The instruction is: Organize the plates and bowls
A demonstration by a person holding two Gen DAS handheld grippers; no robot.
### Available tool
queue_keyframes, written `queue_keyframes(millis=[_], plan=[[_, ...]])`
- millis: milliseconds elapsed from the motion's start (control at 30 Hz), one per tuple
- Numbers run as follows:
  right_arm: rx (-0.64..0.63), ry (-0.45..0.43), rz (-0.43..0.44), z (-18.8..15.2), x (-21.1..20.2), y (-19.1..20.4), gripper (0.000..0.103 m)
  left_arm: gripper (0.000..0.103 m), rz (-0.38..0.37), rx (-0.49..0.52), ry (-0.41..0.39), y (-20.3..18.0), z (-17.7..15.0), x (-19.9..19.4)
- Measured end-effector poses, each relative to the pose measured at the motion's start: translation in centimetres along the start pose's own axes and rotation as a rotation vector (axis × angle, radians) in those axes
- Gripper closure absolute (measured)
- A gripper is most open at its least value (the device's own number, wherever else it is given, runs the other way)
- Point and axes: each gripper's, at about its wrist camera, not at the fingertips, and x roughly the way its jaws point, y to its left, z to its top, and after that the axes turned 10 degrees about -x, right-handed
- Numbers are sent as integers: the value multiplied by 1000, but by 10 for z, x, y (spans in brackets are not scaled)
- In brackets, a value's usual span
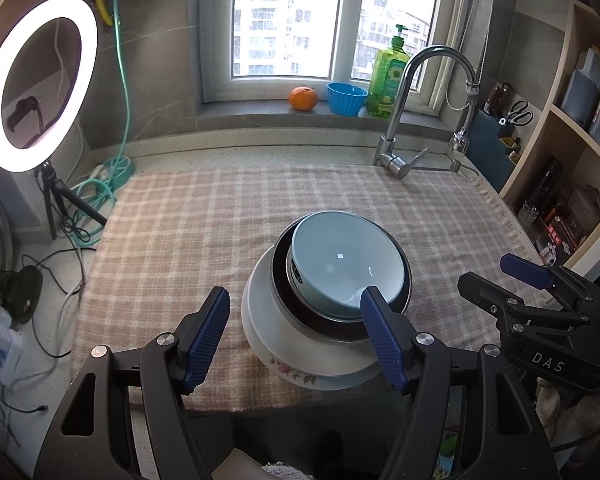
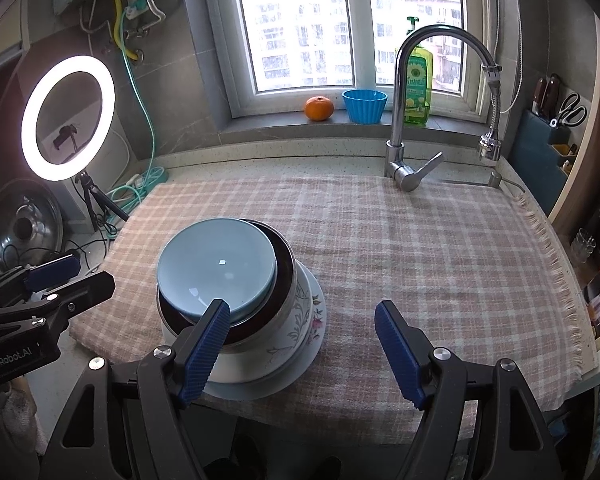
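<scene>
**Bowls stacked on a plate, both grippers hanging open above**

On the counter, spread with a pink-and-white checked cloth [image 2: 420,248], stands one stack of dishes near the front edge. At the bottom is a white plate [image 2: 256,388]; on it sits a white bowl with a flower pattern [image 2: 296,320]; inside that rests a steel bowl with a dark inside [image 2: 284,276], and on top lies a pale blue bowl [image 2: 216,268], tilted slightly and shifted toward the left of the stack.

The left hand-held gripper [image 1: 296,336] hangs above the near side of the stack with its blue pads spread wide apart and nothing between them. The right hand-held gripper [image 2: 300,344] is likewise spread wide and empty; its left pad shows in front of the blue bowl's near rim, while its right pad is over bare cloth to the right of the stack.

Far behind, a steel faucet [image 2: 404,136] rises at the back of the counter. On the window sill sit an orange [image 2: 319,109], a blue cup [image 2: 365,106] and a green soap bottle [image 2: 418,88]. A lit ring light [image 2: 68,118] stands at the far left.
</scene>
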Motion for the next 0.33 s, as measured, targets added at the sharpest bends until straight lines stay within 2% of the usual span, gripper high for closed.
queue_keyframes(millis=[333], plan=[[2, 7, -4, 0, 3, -1, 32, 35, 0, -5, 5, -1, 2, 2]])
